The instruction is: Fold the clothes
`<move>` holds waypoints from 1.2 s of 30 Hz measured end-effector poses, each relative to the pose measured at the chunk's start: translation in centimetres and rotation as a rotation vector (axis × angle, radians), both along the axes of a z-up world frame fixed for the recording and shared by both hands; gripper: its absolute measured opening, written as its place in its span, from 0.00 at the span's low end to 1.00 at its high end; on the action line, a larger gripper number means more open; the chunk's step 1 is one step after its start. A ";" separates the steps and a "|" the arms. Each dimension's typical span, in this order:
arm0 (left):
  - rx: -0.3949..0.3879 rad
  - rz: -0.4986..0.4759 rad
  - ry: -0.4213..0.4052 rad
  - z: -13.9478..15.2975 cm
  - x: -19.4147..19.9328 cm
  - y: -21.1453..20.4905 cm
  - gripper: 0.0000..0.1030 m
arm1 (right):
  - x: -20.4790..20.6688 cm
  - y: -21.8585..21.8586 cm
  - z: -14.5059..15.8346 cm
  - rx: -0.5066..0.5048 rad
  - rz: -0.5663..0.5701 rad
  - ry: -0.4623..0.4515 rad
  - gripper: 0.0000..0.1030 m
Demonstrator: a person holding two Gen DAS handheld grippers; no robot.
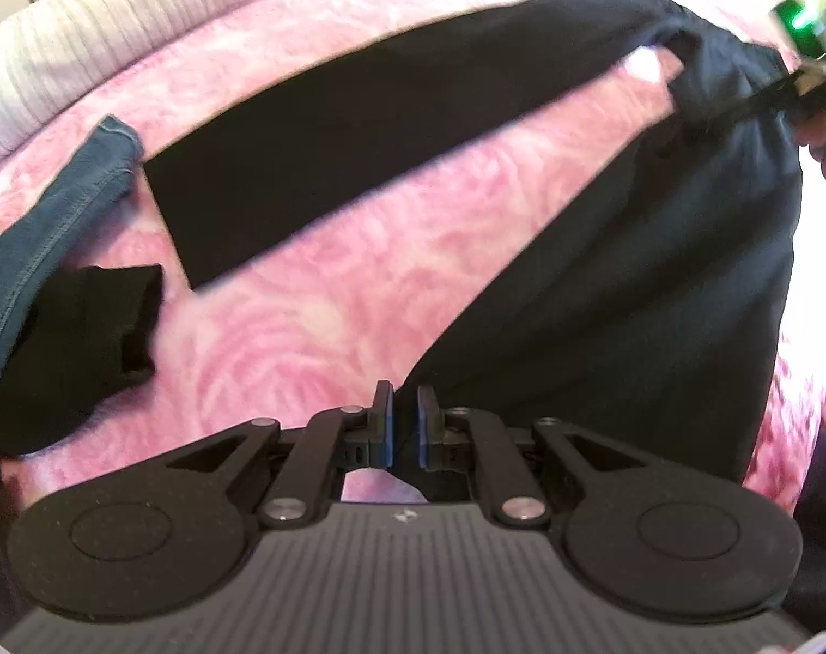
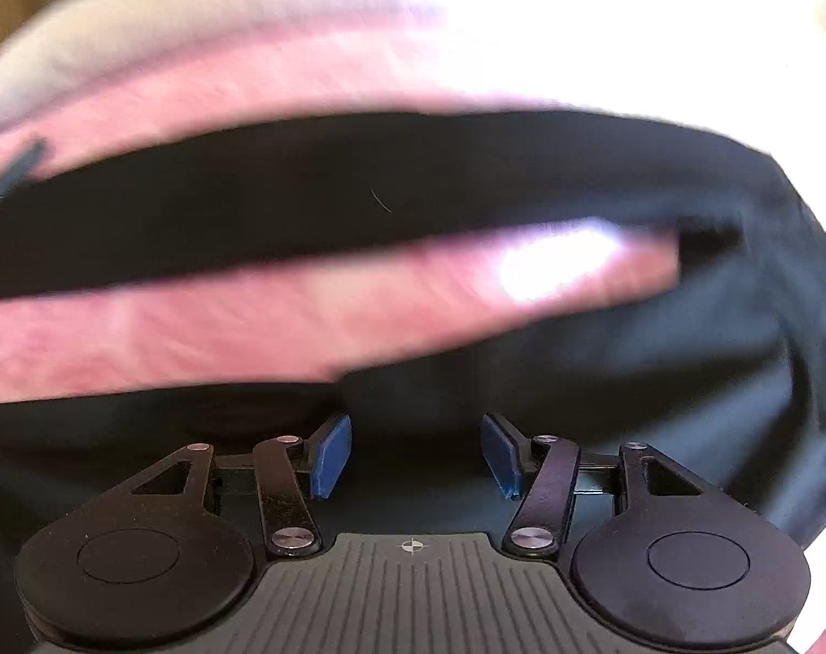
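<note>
Black trousers (image 1: pixel 603 272) lie spread on a pink patterned bedspread (image 1: pixel 315 316), their two legs parting in a V. One leg (image 1: pixel 358 125) runs up and to the left; the other comes down to my left gripper (image 1: pixel 405 419). That gripper is shut, with the edge of the near leg pinched between its blue pads. In the blurred right wrist view, my right gripper (image 2: pixel 415 455) hangs open just above the black trousers (image 2: pixel 576 381), nothing between its fingers.
Blue jeans (image 1: pixel 48 229) and a crumpled black garment (image 1: pixel 75 338) lie at the left of the bed. A white ribbed cover (image 1: pixel 86 43) runs along the far edge. A device with a green light (image 1: pixel 794 22) shows at the top right by the trousers' waist.
</note>
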State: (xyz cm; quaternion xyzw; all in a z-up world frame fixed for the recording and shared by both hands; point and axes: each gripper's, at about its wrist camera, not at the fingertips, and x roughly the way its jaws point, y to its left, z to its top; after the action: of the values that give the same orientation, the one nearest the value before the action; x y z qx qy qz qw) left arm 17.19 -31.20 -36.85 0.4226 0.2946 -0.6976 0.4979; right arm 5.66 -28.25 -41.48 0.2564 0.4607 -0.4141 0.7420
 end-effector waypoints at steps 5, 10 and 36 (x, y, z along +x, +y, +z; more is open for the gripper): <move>0.041 0.054 0.023 -0.5 0.4 -0.7 0.07 | 2.4 -3.5 -0.7 -0.027 0.156 -0.105 0.56; 0.083 0.101 0.005 0.4 0.1 1.3 0.10 | 0.6 -3.9 1.9 -0.051 0.062 -0.196 0.56; 0.200 0.185 0.367 -1.1 -1.5 10.3 0.33 | -3.5 8.7 3.9 0.037 0.193 -0.068 0.57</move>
State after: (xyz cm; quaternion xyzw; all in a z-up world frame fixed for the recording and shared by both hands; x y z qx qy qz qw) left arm 15.70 -20.88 -37.93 0.3069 0.4854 -0.6815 0.4536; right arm 2.19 -19.55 -37.59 0.2384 0.4654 -0.3233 0.7887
